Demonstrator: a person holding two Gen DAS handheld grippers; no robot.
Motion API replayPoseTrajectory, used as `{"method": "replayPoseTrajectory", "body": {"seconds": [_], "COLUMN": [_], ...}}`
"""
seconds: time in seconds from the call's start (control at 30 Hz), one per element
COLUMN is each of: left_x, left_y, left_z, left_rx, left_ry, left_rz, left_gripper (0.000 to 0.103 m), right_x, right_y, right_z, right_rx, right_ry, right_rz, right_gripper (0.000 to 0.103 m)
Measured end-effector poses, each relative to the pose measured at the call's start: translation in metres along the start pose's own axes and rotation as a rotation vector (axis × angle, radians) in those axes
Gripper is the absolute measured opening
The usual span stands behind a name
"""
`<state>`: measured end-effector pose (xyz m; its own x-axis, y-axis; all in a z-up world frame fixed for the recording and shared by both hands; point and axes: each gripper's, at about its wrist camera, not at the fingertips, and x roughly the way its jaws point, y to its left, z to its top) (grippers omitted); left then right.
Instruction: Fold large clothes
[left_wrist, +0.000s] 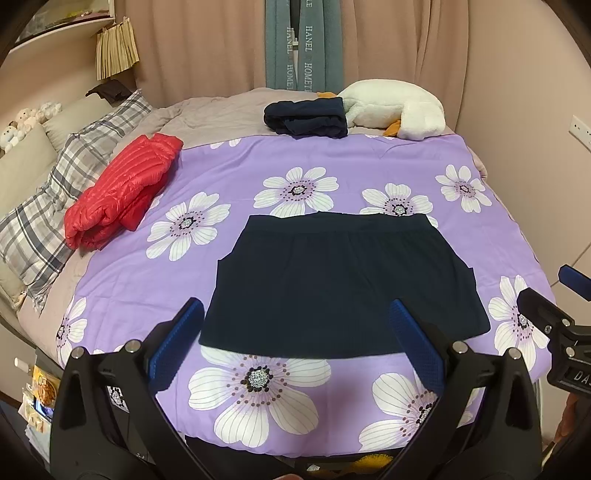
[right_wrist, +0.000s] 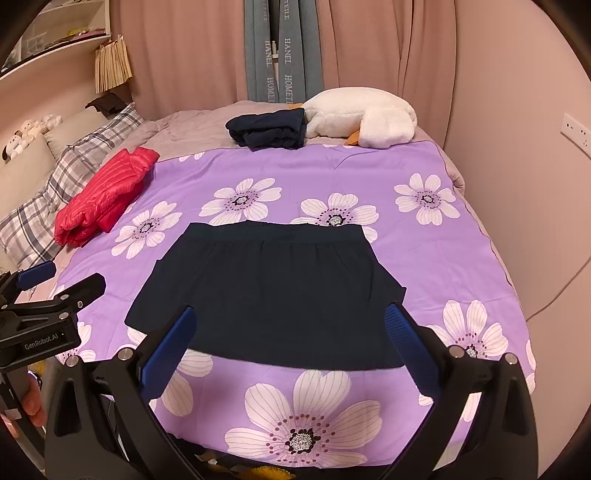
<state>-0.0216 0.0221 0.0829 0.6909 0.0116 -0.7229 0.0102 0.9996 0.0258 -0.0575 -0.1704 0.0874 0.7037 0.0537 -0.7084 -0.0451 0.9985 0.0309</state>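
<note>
Left wrist view shows the navy garment spread flat mid-bed on the floral cover, probably to ease folding, while the left gripper and right gripper hover with fingers released, empty, over its near hem.

"HANEL", "HOMETE" on hanging grey-blue towels | "GenRobot.AI" on left gripper body
</note>
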Motion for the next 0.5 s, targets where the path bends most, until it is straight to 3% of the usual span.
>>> {"method": "replayPoseTrajectory", "body": {"seconds": [0.5], "left_x": [0.0038], "left_y": [-0.0022], "left_z": [0.0021], "left_rx": [0.009], "left_ry": [0.014], "left_rz": [0.016], "left_gripper": [0.101], "right_x": [0.0014], "right_y": [0.0051], "right_z": [-0.0014], "right_rx": [-0.005], "right_ry": [0.001], "right_rz": [0.005], "right_gripper": [0.102]}}
